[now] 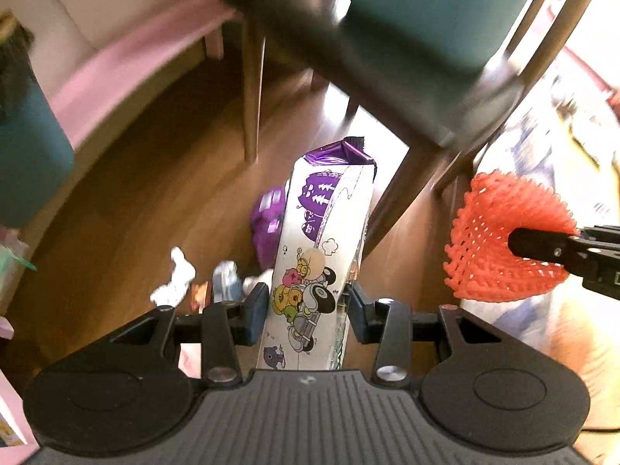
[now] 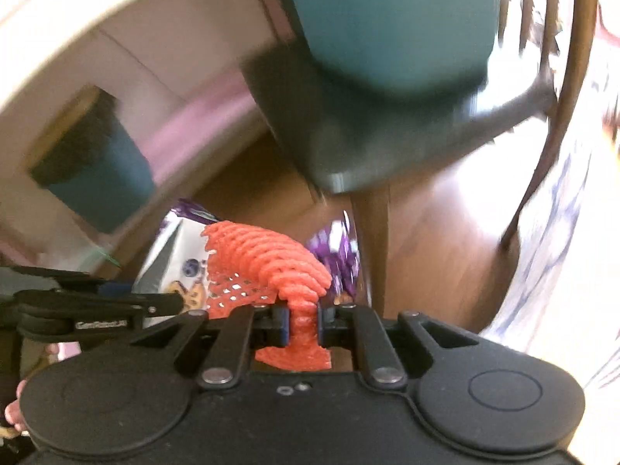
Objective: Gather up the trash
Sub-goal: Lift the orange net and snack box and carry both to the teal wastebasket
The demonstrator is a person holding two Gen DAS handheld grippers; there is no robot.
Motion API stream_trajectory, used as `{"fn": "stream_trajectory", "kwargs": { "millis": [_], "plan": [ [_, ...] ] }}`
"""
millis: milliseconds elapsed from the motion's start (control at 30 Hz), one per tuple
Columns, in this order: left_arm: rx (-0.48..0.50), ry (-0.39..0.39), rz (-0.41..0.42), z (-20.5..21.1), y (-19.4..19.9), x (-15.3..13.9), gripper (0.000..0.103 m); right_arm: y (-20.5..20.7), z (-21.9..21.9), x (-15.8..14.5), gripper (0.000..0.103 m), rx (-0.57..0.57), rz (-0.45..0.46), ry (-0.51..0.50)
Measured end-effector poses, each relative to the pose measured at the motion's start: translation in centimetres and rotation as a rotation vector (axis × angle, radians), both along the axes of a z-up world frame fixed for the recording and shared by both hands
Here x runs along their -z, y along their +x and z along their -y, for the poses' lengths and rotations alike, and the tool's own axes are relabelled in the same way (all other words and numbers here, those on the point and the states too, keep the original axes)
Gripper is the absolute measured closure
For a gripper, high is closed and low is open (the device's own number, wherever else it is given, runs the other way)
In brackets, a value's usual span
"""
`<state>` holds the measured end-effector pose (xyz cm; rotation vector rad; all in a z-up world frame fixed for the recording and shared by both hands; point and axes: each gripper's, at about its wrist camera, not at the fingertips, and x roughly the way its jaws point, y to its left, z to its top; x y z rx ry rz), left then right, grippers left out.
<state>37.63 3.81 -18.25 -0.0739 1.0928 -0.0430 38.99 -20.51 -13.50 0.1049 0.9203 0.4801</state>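
1. Left gripper (image 1: 308,312) clamping the white-and-purple snack bag (image 1: 321,255) between both pads, bag standing upright above the wooden floor (image 1: 155,193).
2. Right gripper (image 2: 304,323) pinching the orange foam net (image 2: 267,267) nearly closed, net fanning out ahead of the fingers, held well above the floor.
3. Lying on the floor below the bag: a purple wrapper (image 1: 267,224), crumpled white paper (image 1: 176,277) and small scraps, near the chair (image 1: 407,38) legs.
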Motion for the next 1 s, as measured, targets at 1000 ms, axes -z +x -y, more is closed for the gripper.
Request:
{"fn": "stream_trajectory", "kwargs": {
  "millis": [1000],
  "plan": [
    [0.023,0.069,0.459,14.1,12.0,-34.7,0.061,9.8,8.4,-25.8,0.092,0.073,0.512,-0.058]
  ]
}}
